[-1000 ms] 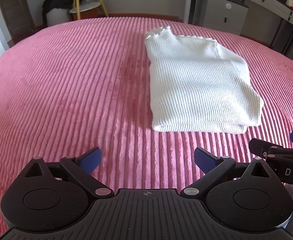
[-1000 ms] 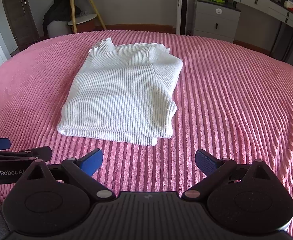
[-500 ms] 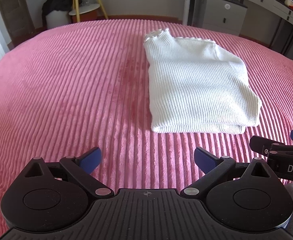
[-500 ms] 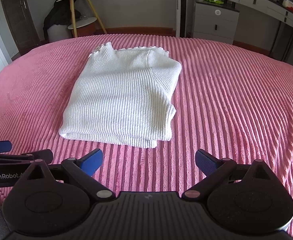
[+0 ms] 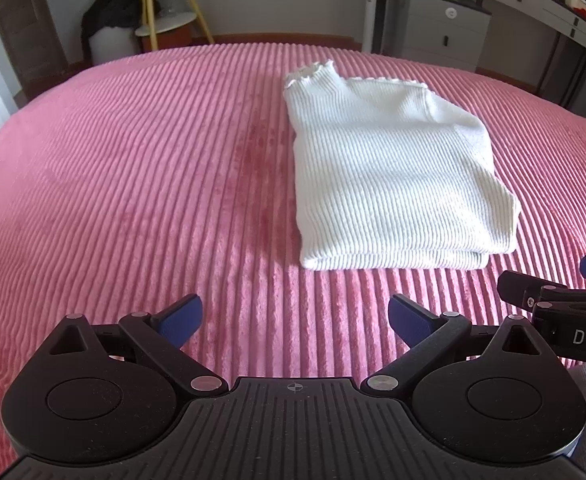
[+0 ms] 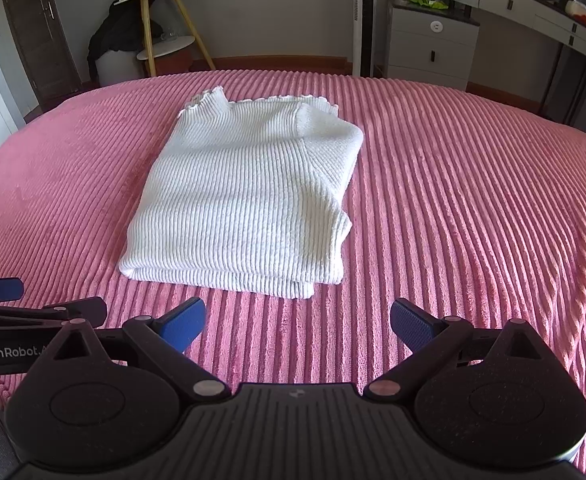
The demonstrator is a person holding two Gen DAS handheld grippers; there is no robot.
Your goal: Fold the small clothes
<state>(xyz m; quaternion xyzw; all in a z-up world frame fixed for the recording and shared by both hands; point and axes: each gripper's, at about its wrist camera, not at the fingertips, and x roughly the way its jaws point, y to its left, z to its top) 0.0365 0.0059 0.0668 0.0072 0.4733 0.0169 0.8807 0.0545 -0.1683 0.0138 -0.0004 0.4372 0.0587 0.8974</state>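
Since the sweater (image 6: 245, 204) already lies folded mid-bed (image 6: 473, 220), nearer its far edge, you hold both grippers, left (image 5: 295, 318) and right (image 6: 298, 322), at the near edge, jaws wide, empty; fetching another garment seems next.

Bed (image 5: 133, 184) covered by pink ribbed plush blanket (image 6: 473, 200), with a darker smudged patch left of centre in the left wrist view. One white ribbed knit sweater (image 6: 245, 204) lies folded flat on it, scalloped collar at the far end, folded edge nearest.
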